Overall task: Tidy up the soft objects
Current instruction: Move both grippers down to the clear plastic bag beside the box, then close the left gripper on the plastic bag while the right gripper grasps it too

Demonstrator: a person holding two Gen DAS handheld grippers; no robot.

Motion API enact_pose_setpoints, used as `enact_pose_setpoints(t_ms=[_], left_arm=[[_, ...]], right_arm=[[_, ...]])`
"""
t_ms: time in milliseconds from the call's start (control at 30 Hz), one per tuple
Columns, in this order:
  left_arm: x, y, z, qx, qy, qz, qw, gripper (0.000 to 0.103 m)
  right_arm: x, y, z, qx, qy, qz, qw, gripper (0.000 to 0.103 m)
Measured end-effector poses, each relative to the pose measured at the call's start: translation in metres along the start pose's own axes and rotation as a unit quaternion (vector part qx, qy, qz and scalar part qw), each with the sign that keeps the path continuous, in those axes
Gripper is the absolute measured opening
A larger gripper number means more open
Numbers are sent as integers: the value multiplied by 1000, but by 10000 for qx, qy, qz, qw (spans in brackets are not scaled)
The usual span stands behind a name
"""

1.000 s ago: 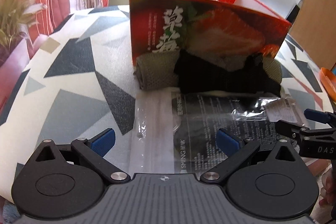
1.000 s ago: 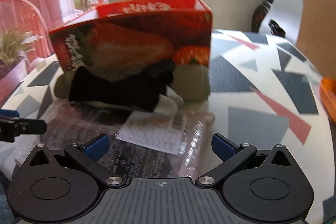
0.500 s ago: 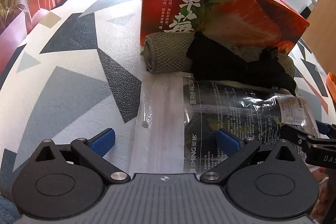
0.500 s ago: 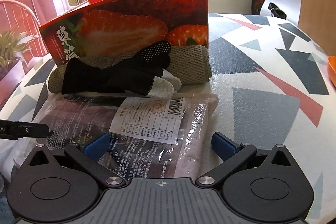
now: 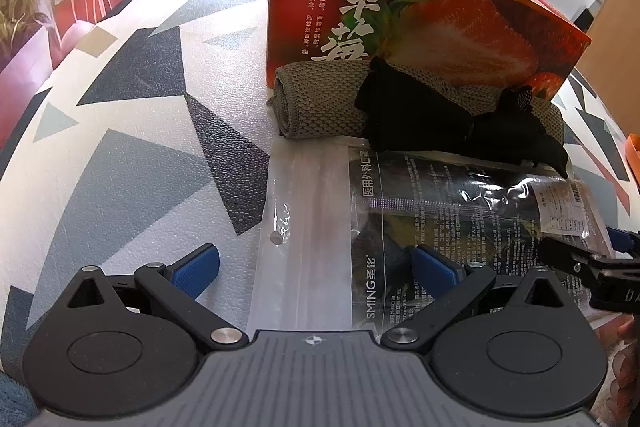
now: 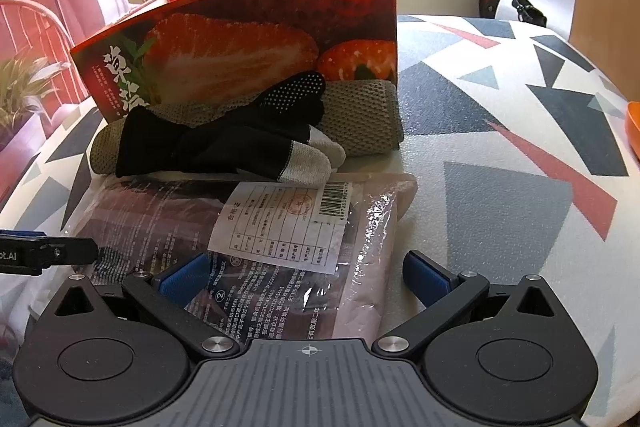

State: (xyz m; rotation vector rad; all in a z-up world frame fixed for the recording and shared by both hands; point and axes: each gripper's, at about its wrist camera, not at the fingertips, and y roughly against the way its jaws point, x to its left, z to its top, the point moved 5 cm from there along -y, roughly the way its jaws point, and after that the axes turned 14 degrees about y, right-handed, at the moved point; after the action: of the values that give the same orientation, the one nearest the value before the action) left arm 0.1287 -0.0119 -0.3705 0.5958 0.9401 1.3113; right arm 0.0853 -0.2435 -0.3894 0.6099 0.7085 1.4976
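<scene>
Both the left tongs [image 5: 314, 265] and the right tongs [image 6: 306, 273] hang wide open and empty over the plastic packet [image 6: 280, 247] lying flat on the desk [image 5: 140, 155], just before black gloves [image 6: 224, 143] draped on a rolled towel [image 5: 316, 103] against the strawberry box [image 6: 240, 43].

The strawberry box [image 5: 420, 15] stands on the table [image 5: 132, 155]. Touching the box's front side lies the rolled towel [image 5: 316, 103], with 1 glove [image 6: 224, 143] on the towel. In front of the towel, farther from the box, lies the plastic packet [image 6: 280, 251].
</scene>
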Motion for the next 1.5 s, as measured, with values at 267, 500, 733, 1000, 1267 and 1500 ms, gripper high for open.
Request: enact_pose_setpoints(t_ms=[267,500,733,1000,1267,1500], left_arm=[[-1,-2,2,88,-55,-14,9999,103],[-8,-10,15,449,-312,-152,9984,103],[-15,-13,17,393,-478,-346,9975,103],[-22,-15,14,311,-604,-597,9959,103],[-20,-15,18,361,-578,-754,9948,99],[-21,-8,18,438,-709,-889,9925,88]], right_arm=[[8,2,-2,85,183,20,9998,103],[12,3,-2,109,259,92,9996,103],[12,4,-2,94,233,129,9996,103],[11,3,-1,45,238,183,9995,103],[10,-1,5,129,248,361,9990,102],[10,-1,8,239,343,462,9981,96]])
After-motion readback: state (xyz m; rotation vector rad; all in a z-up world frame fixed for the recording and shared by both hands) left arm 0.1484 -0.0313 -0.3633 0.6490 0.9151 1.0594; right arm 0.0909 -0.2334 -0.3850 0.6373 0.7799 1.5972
